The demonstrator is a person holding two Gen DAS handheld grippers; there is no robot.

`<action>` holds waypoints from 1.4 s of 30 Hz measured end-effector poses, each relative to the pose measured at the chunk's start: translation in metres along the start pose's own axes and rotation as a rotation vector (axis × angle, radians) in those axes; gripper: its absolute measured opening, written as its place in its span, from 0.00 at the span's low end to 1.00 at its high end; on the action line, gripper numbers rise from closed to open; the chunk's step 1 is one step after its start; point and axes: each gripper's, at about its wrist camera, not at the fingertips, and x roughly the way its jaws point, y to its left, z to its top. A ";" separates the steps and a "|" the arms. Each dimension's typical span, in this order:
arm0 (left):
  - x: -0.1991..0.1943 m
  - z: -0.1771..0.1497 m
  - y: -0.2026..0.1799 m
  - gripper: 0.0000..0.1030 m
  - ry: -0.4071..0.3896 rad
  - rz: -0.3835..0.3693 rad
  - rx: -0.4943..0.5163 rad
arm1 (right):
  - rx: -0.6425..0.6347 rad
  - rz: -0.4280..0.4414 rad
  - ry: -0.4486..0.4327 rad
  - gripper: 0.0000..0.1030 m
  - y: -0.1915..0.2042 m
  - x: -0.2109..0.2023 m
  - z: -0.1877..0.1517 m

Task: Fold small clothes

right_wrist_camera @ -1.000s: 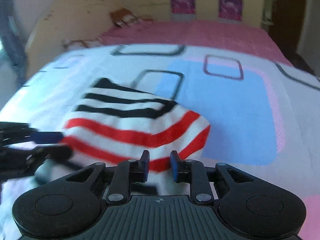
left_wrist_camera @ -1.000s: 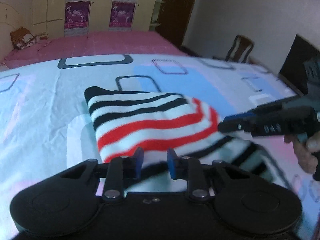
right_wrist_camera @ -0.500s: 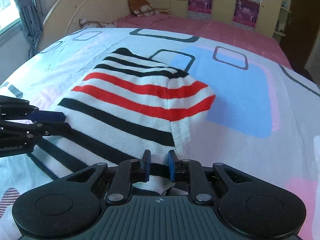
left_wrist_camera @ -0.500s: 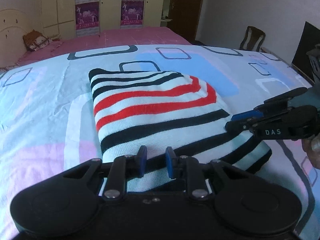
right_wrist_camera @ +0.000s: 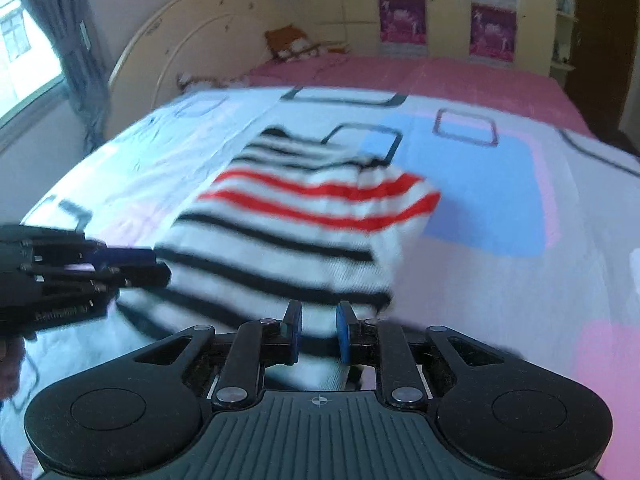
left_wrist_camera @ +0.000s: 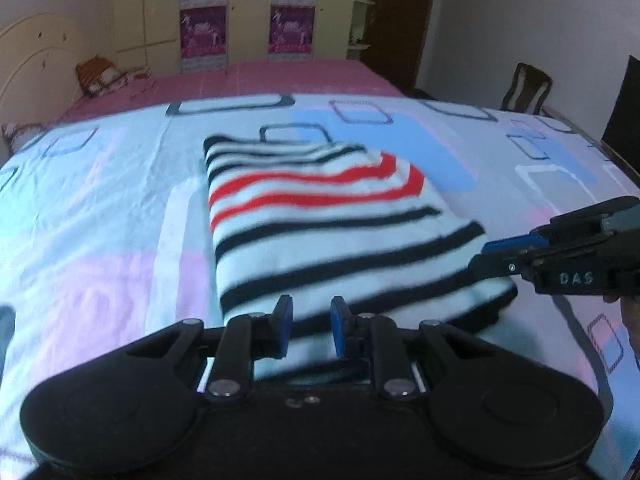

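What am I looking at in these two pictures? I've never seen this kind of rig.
No robot here: a person carries two handheld grippers, each with a wide-angle camera looking along its jaws. One picture comes from the left gripper, the other from the right gripper; each also shows the other gripper at its edge. A striped sweater, white with black and red bands, lies on a patterned bedsheet. Both pairs of jaws are nearly closed with the sweater's near edge between them, so each seems to be gripping the cloth, probably mid-fold. Motion blur hides the exact contact.
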 end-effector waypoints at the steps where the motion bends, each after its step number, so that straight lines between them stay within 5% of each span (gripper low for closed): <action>1: 0.004 -0.004 0.000 0.19 0.022 0.004 -0.009 | -0.004 -0.023 0.027 0.17 -0.001 0.006 -0.005; 13: 0.023 -0.015 -0.008 0.18 0.028 0.069 -0.039 | 0.061 -0.021 0.056 0.18 -0.018 0.027 -0.021; 24: -0.024 -0.023 -0.026 0.18 -0.007 0.083 -0.073 | 0.114 -0.004 -0.013 0.18 -0.017 -0.030 -0.032; 27: -0.033 -0.023 -0.036 0.37 -0.012 0.089 -0.074 | 0.120 -0.023 -0.037 0.18 -0.015 -0.047 -0.038; 28: -0.036 -0.023 -0.040 0.60 -0.017 0.101 -0.070 | 0.122 -0.024 -0.039 0.18 -0.016 -0.051 -0.040; 29: -0.041 -0.024 -0.045 0.94 -0.038 0.135 -0.065 | 0.123 -0.027 -0.039 0.18 -0.015 -0.055 -0.041; 30: -0.048 -0.025 -0.052 0.98 -0.074 0.181 -0.059 | 0.123 -0.043 -0.033 0.26 -0.014 -0.059 -0.043; 31: -0.054 -0.027 -0.056 1.00 -0.110 0.209 -0.050 | 0.124 -0.078 -0.031 0.45 -0.013 -0.062 -0.045; 32: -0.057 -0.027 -0.059 1.00 -0.113 0.213 -0.044 | 0.125 -0.116 -0.055 0.89 -0.012 -0.066 -0.048; 33: -0.059 -0.027 -0.062 1.00 -0.103 0.207 -0.045 | 0.112 -0.131 -0.110 0.97 -0.011 -0.076 -0.053; 42: -0.096 -0.042 -0.089 1.00 -0.123 0.188 -0.065 | 0.129 -0.134 -0.134 0.97 -0.004 -0.121 -0.080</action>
